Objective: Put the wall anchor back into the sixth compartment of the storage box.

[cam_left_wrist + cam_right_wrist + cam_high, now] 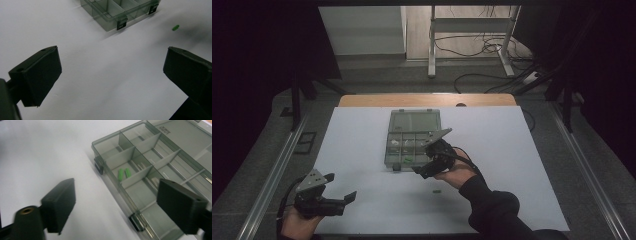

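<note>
Green pegs [124, 173] side by side, lengthwise across compartment [130, 171]

In the right gripper view, the clear grey plastic compartment box [160, 170] runs off the top and right edges; its pale contents blur.

The organiser box [155, 170] at the upper right of the right gripper view looks like smooth, translucent grey-green plastic with a slight gloss, and its dark latches look matt. The two small green pieces [124, 173] in one compartment look like opaque smooth plastic. The desk [362, 150] carries a white, matt, paper-like surface, with a strip of light wood along its upper edge in the high view. Both grippers' black jaws look matt and plastic.
</note>
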`<state>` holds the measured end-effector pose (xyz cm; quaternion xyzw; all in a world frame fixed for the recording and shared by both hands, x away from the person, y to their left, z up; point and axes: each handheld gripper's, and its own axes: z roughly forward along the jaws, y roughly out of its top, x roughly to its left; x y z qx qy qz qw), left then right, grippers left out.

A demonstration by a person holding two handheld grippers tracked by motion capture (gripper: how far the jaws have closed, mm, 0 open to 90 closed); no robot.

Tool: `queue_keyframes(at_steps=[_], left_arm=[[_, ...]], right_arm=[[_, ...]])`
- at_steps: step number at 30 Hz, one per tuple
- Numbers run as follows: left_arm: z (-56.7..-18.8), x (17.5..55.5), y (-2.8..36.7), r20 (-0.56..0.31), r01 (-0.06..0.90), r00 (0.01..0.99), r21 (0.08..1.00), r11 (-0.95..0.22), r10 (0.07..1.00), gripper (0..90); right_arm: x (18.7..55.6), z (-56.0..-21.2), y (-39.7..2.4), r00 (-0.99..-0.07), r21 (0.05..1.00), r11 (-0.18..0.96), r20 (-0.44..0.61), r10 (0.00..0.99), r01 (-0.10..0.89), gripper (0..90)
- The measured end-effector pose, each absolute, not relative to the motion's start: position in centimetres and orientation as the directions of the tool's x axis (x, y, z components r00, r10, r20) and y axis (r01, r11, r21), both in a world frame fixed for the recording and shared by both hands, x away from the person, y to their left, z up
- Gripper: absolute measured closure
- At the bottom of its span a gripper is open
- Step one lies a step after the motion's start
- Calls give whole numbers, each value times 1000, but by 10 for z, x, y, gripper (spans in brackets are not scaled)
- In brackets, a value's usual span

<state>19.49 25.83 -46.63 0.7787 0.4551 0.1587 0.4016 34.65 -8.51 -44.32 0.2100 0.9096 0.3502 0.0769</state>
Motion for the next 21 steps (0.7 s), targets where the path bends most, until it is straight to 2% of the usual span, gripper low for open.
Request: queue_keyframes(at_steps=[8,17,21], left_arm=[[-466,195,259,-121,579,536,773,-260,836,21],[-466,194,260,-126,580,533,774,-253,836,16],[-466,194,260,-124,580,534,774,-255,836,16]], right_arm=[[341,-446,-93,-886,643,682,-12,464,349,19],[335,-448,-104,-877,639,688,-41,479,346,0],[330,-453,-108,-872,596,709,-32,489,376,0]])
